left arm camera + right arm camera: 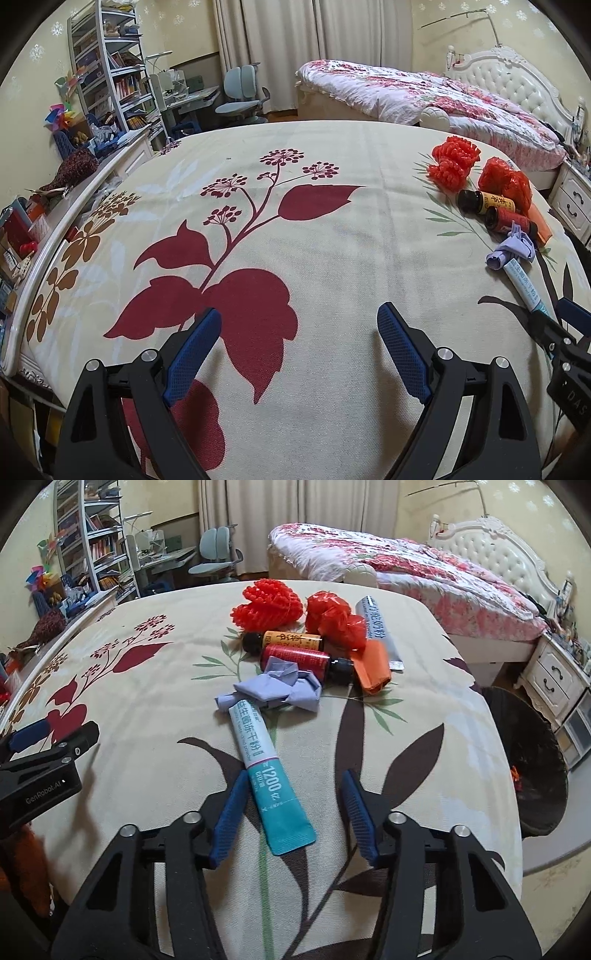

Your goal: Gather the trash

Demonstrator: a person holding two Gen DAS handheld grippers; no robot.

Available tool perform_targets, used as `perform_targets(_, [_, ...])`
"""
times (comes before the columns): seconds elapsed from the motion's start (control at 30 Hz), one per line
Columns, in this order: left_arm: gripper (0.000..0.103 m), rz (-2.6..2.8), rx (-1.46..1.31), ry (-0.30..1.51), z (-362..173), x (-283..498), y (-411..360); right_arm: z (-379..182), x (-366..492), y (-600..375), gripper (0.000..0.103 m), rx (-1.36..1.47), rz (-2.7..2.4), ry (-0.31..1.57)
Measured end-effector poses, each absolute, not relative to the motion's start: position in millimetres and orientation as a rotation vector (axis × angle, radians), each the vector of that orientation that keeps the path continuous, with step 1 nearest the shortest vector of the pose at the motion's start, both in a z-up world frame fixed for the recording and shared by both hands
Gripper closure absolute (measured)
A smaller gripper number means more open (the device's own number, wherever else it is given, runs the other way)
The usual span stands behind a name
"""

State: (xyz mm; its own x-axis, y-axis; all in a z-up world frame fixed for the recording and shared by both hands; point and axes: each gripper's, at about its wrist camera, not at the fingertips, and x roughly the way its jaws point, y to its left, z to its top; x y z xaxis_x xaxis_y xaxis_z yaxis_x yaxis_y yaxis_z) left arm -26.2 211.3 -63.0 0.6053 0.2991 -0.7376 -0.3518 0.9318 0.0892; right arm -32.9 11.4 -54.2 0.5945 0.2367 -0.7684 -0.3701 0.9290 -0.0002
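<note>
One view only: black bin [532,760].

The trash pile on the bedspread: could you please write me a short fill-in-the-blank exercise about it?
1. The teal-and-white sachet lies between the fingers of the ____ gripper.
2. The crumpled paper beside the sachet's far end is ____ in colour.
3. The two small bottles are lying on their ____.
4. The left gripper has ____ between its fingers.

Missing words: right; lilac; sides; nothing
</note>
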Motion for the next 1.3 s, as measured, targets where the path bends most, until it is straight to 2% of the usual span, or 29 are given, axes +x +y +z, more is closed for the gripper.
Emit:
perform_targets(0.1, [0.017, 0.369, -0.065, 0.837, -61, -25, 208, -54, -31, 4, 0.071, -0.156, 0.341, 0.865])
perform_targets(0.3, [0.017, 0.341, -0.043, 0.838, -61, -20, 195, -54, -26, -17, 0.079, -0.125, 0.298, 0.872])
perform_targets(0.43, [0.017, 0.332, -0.040, 0.839, -61, -17, 191, -55, -24, -25, 0.078, -0.103, 0.296, 0.881])
perform_targets(0.53, [0.017, 0.331, -0.037, 0.838, -61, -15, 189, -55, -21, -24, 0.073, -0.102, 0.291, 0.876])
perform_targets(0.6, [0.017, 0.330, -0.037, 0.839, -61, -14, 188, -55, -19, -22, 0.065, -0.101, 0.295, 0.873])
perform_targets(0.67, [0.017, 0.330, -0.038, 0.839, -61, -14, 188, -56, -17, -19, 0.065, -0.109, 0.295, 0.868])
perform_targets(0.73, [0.017, 0.328, -0.042, 0.842, -61, -13, 187, -56, -16, -17, 0.066, -0.119, 0.292, 0.861])
perform_targets(0.9, [0.017, 0.324, -0.041, 0.841, -61, -11, 186, -55, -14, -21, 0.082, -0.113, 0.282, 0.859])
perform_targets(1.3, [0.017, 0.322, -0.035, 0.839, -61, -8, 182, -55, -12, -28, 0.084, -0.108, 0.268, 0.853])
